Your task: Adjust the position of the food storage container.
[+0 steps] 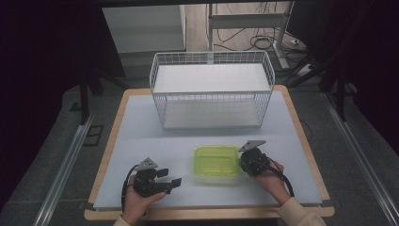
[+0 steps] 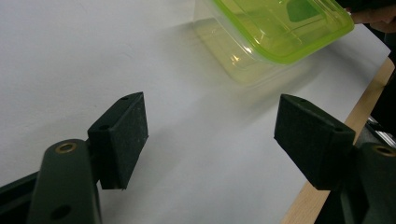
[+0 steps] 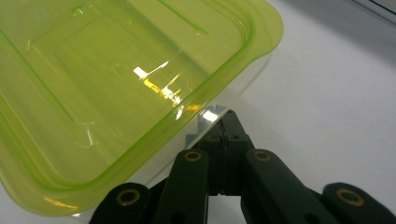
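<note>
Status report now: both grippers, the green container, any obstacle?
Right hand-held gripper shut on green container rim. Left hand-held gripper open, holding nothing. Wire basket stands beyond container, apart.

Green container (image 3: 116,88) rim perhaps hides the right tongs' (image 3: 223,122) tips.

A lab-like test room: taped table cover (image 1: 141,141), floor rails (image 1: 61,174), loose cables (image 1: 263,42) behind.
</note>
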### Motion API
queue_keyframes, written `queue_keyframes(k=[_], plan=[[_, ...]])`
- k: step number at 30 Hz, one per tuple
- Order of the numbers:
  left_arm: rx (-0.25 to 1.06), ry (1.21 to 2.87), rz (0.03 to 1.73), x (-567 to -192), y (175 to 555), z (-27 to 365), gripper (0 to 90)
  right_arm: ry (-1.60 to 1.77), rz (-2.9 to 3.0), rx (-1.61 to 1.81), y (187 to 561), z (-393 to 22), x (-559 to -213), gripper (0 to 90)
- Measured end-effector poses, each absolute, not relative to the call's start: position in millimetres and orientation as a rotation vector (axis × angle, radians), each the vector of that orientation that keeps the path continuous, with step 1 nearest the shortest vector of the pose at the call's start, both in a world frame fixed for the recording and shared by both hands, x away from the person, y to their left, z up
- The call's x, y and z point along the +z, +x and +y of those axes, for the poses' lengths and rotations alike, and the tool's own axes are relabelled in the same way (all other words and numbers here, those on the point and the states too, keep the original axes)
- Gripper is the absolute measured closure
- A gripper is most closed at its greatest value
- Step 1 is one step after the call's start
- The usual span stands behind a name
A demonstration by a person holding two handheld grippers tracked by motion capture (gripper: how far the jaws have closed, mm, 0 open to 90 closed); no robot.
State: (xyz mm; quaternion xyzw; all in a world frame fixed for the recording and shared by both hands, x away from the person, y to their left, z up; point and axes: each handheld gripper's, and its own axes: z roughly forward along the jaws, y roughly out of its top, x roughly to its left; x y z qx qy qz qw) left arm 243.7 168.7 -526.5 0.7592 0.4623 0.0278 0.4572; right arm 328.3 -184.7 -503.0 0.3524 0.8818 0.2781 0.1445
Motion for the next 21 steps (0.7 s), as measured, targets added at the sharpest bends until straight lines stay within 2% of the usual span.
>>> queue_keyframes(k=[10, 21], plan=[[0.069, 1.871, 1.141, -526.2, 243.9, 169.5, 25.9, 1.023, 2.536, 0.822, 330.5, -183.2, -504.3, 89.9], [0.077, 1.853, 1.150, -524.7, 243.7, 171.0, 25.8, 1.122, 2.466, 0.975, 316.3, -227.0, -494.9, 89.6]])
